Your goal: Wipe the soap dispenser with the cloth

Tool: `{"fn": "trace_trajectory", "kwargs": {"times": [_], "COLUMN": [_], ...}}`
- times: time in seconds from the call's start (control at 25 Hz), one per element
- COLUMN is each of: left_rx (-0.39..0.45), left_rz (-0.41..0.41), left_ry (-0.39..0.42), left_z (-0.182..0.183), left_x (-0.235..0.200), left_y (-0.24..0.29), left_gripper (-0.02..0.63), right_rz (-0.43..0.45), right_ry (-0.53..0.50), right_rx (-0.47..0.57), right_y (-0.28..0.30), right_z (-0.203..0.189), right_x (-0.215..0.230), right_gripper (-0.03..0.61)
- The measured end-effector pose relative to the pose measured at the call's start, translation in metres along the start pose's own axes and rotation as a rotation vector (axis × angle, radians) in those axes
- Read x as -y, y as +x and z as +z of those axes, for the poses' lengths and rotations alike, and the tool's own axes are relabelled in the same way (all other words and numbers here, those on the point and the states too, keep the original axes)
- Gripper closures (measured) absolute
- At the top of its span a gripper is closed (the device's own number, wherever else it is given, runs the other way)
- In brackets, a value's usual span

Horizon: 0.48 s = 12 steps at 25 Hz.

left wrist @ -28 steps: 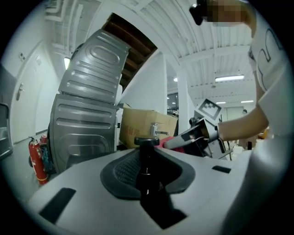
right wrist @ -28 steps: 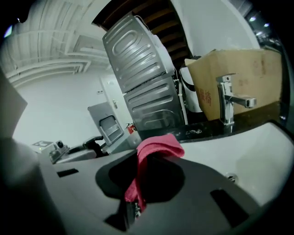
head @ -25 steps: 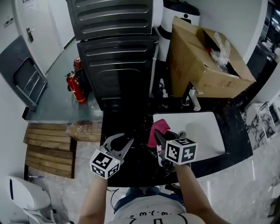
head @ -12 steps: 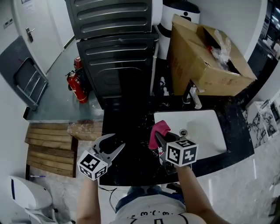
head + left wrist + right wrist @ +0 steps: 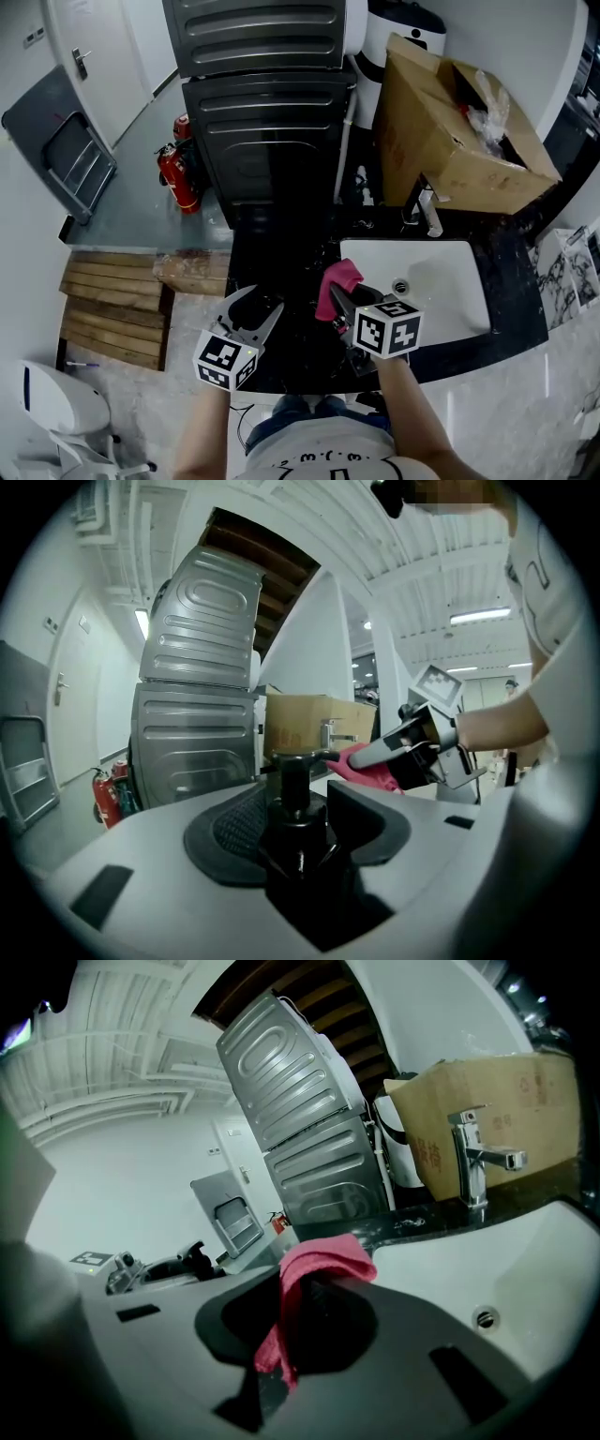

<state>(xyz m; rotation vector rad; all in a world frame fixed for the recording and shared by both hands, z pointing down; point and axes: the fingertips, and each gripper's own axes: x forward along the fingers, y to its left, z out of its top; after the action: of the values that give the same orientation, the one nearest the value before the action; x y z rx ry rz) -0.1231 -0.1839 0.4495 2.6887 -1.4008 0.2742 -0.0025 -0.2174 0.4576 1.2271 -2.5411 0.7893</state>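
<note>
Between L gripper (image 5: 262, 303) jaws, just opened, stands soap dispenser (image 5: 296, 829); R gripper (image 5: 342, 298) pinches cloth (image 5: 323, 1258).

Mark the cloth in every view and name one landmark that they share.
Head view: cloth at centre, just left of the sink.
Left gripper view: cloth right of centre, at mid height.
Right gripper view: cloth at centre, draped between the jaws.
Shared landmark: the box, beyond the cloth in all three views.
</note>
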Motion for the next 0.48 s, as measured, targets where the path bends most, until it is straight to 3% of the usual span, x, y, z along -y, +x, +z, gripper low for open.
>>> {"fn": "trace_trajectory", "kwargs": {"times": [0.2,0.24,0.28,0.32,0.48], "left_rx": [-0.011,0.010,0.034,0.051,0.116], "left_rz": [0.088,0.089,0.089,0.086,0.028], "left_ry": [-0.044,-0.067,-0.092,-0.109,-0.161], "left_z": [0.005,0.008,0.010,0.011,0.014], "left_x": [-0.003,-0.004,-0.005,-0.004,0.005], "left_y": [0.008,0.008,0.009,0.010,0.020], "left_gripper": [0.416,0.422,0.493,0.520,0.518], "right_rz": [0.001,0.000,-0.002,-0.003,-0.005], "right_ry": [0.003,0.005,0.007,0.008,0.010], "right_rx": [0.004,0.004,0.004,0.003,0.002], "right_y": [-0.002,-0.003,-0.003,-0.004,-0.006], "right_z": [0.001,0.000,-0.001,-0.001,-0.005], "right_x": [-0.002,-0.002,-0.001,-0.001,-0.001], "right_gripper": [0.529,0.529,0.529,0.529,0.529]}}
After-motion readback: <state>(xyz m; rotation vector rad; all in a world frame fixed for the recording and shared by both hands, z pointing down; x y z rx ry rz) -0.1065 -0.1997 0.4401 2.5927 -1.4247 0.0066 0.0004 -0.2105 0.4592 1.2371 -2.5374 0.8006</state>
